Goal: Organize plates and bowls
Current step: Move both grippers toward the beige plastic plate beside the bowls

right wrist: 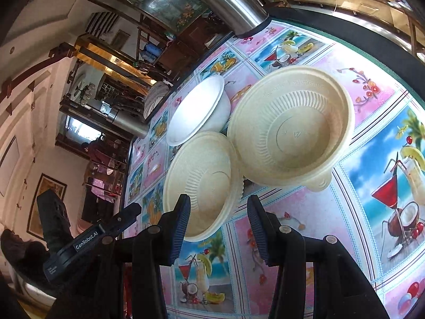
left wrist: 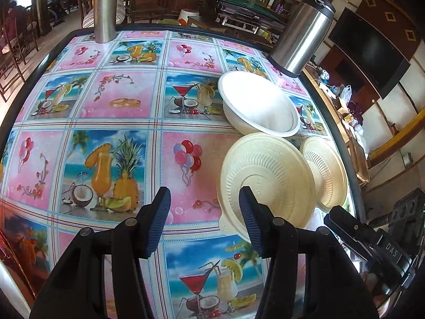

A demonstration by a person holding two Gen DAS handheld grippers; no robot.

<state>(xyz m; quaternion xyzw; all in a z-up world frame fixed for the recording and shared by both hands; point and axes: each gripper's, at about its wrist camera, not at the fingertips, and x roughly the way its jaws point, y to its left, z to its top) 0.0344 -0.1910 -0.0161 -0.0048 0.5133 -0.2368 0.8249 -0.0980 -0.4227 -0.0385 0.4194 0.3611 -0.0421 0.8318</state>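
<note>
Three disposable bowls stand close together on the table. A white bowl (left wrist: 261, 103) (right wrist: 198, 111) is farthest. Two cream ribbed bowls lie nearer: one (left wrist: 268, 183) (right wrist: 209, 183) and another (left wrist: 325, 171) (right wrist: 292, 130). My left gripper (left wrist: 204, 212) is open and empty; its right finger (left wrist: 251, 220) overlaps the near cream bowl's rim. My right gripper (right wrist: 219, 220) is open and empty, just short of the cream bowls, its left finger (right wrist: 180, 226) over the smaller-looking bowl's rim. The right gripper body also shows in the left wrist view (left wrist: 372, 239).
The table (left wrist: 87, 111) has a colourful fruit-and-cocktail cloth. A steel tumbler (left wrist: 105, 10) stands at the far left edge and a steel flask (left wrist: 302, 32) (right wrist: 228, 0) at the far right corner, behind the white bowl. Chairs and furniture surround the table.
</note>
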